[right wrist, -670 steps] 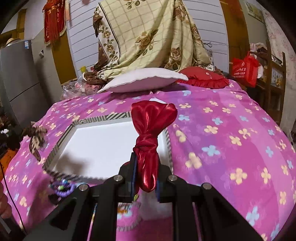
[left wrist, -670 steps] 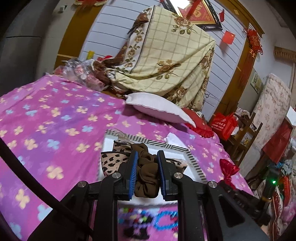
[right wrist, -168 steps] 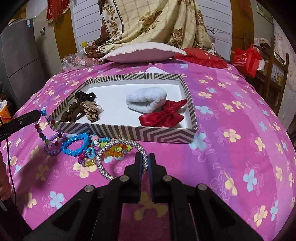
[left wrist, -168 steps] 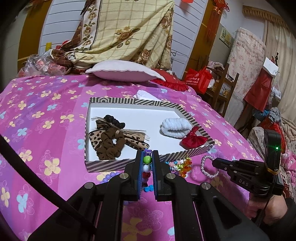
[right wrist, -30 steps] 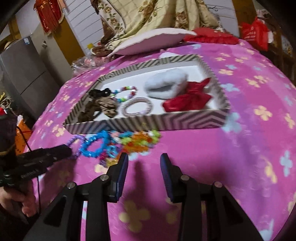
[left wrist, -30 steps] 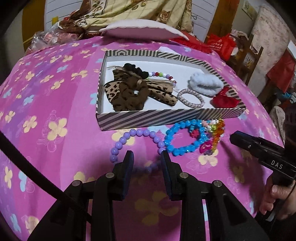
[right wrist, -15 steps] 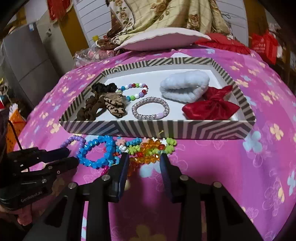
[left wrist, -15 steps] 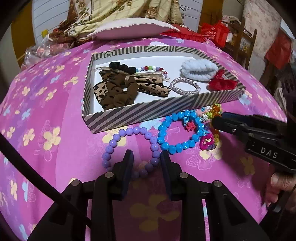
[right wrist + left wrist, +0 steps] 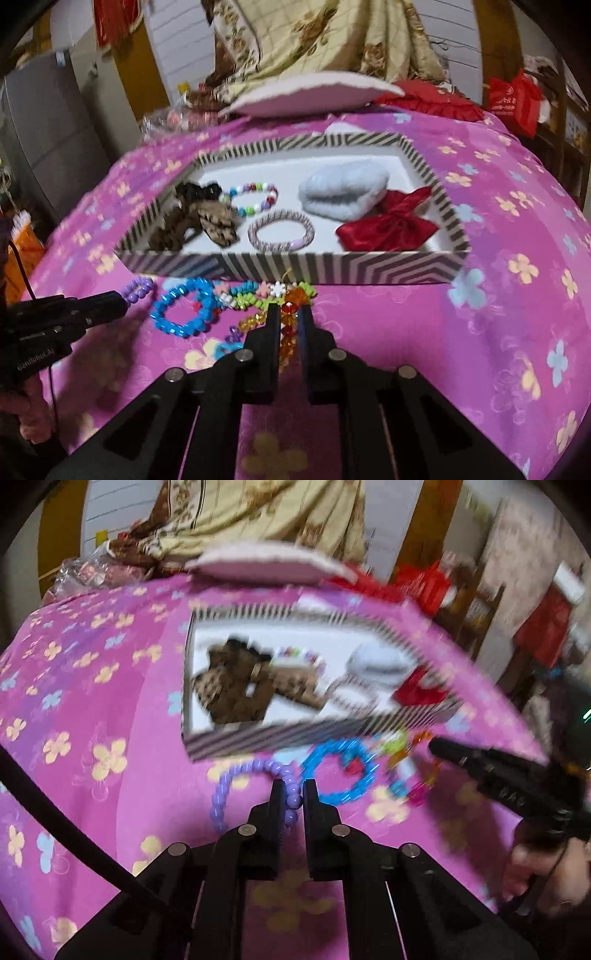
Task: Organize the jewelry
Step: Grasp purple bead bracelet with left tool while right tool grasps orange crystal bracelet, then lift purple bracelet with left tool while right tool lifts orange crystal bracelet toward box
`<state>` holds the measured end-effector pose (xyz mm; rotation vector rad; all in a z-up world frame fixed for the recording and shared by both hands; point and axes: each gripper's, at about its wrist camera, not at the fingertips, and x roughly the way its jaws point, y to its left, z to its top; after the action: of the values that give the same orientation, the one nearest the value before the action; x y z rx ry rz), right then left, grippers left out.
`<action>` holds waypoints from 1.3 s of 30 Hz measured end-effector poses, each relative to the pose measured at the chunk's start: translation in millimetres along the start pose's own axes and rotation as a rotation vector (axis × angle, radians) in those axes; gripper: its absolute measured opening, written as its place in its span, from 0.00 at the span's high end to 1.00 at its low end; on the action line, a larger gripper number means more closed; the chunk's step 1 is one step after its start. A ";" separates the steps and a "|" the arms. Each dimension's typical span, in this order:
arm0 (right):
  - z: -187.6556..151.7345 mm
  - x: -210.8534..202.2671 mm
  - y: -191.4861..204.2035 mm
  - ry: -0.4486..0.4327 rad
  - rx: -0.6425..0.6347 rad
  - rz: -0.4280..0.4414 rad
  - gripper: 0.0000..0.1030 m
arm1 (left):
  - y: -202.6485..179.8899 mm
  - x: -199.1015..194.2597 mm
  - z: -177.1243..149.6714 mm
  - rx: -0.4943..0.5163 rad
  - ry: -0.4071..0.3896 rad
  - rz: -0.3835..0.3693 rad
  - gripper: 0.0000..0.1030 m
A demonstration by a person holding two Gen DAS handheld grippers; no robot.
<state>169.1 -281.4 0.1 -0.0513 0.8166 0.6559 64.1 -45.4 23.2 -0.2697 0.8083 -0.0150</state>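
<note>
My left gripper [image 9: 294,789] is shut on the purple bead bracelet [image 9: 236,775], which lies on the pink bedspread in front of the striped tray [image 9: 258,738]. My right gripper [image 9: 288,314] is shut on the orange bead bracelet [image 9: 290,299] just in front of the tray's [image 9: 332,266] near wall. A blue bead bracelet [image 9: 181,310] lies between them, also in the left wrist view [image 9: 340,771]. In the tray lie brown and leopard scrunchies [image 9: 195,221], a multicolour bead bracelet [image 9: 255,199], a pink braided bracelet [image 9: 280,230], a white scrunchie [image 9: 343,192] and a red bow [image 9: 388,225].
A pink flowered bedspread [image 9: 517,295] covers the bed. A white pillow [image 9: 310,92] and a red cushion [image 9: 428,99] lie behind the tray. A small mixed pile of coloured beads [image 9: 251,291] sits by the blue bracelet. Furniture stands at the right of the bed [image 9: 480,602].
Both grippers have closed: the left onto the purple bracelet, the right onto the orange bracelet. Both were open half a second ago. The left view is blurred from motion.
</note>
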 end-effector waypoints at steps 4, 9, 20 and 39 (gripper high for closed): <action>0.7 -21.6 -7.4 -0.058 0.024 0.022 0.91 | 1.7 -19.4 8.0 -0.024 -0.101 -0.066 1.00; 2.8 -37.4 -13.7 -0.109 0.036 0.006 0.91 | -0.9 -27.8 12.9 -0.021 -0.157 -0.091 1.00; 5.7 -47.7 -11.2 -0.144 0.013 -0.060 0.91 | 0.7 -29.0 13.5 -0.034 -0.161 -0.074 1.00; 13.8 -67.4 -11.0 -0.234 -0.002 -0.079 0.91 | 0.1 -35.6 19.1 -0.045 -0.209 -0.091 1.00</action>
<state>150.6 -321.5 54.0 -0.0082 0.5852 0.5760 53.1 -36.8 61.0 -0.3443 0.5887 -0.0534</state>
